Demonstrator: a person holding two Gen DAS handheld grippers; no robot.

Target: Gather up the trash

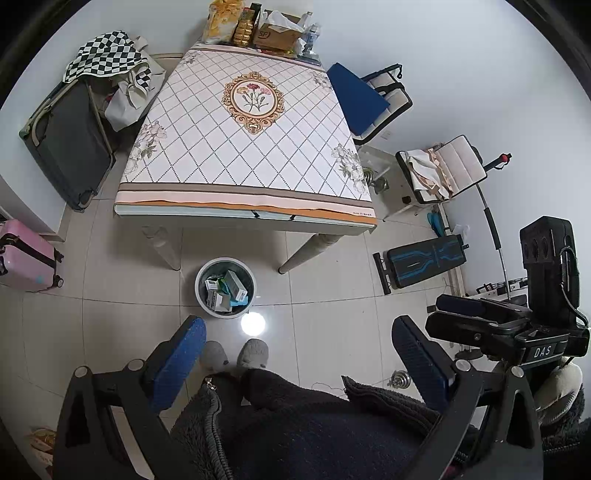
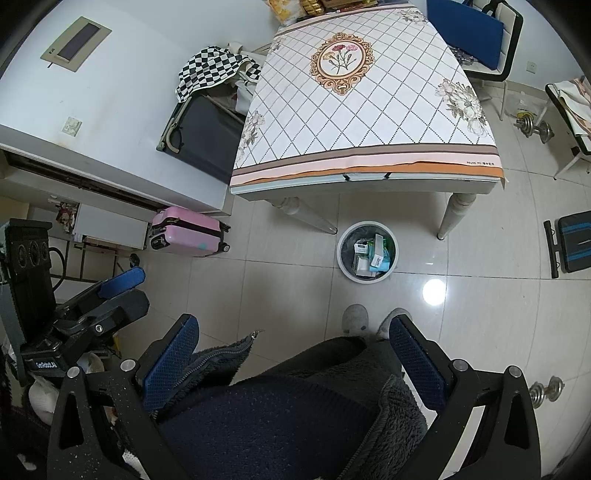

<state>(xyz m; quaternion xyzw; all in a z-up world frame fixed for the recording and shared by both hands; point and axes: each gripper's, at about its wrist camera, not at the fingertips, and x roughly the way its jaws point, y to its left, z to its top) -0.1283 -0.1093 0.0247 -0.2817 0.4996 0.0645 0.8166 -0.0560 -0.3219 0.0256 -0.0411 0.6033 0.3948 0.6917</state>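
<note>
A round white trash bin [image 1: 201,295] with a dark liner stands on the tiled floor before the table; several small boxes [image 1: 226,291] lie in it. It also shows in the right wrist view [image 2: 343,267], with the boxes [image 2: 371,254] inside. My left gripper [image 1: 299,332] is open and empty, held high above the floor near my body. My right gripper [image 2: 291,332] is open and empty, likewise raised. Each gripper shows from the side in the other's view, the right one [image 1: 465,314] and the left one [image 2: 110,291].
A table [image 1: 243,147] with a patterned cloth has boxes and bags [image 1: 258,27] at its far end. A dark suitcase [image 1: 70,144], a pink suitcase [image 1: 26,258], chairs [image 1: 373,99], a workout bench [image 1: 421,266] and dumbbells [image 2: 535,127] surround it. My slippered feet [image 1: 236,354] stand near the bin.
</note>
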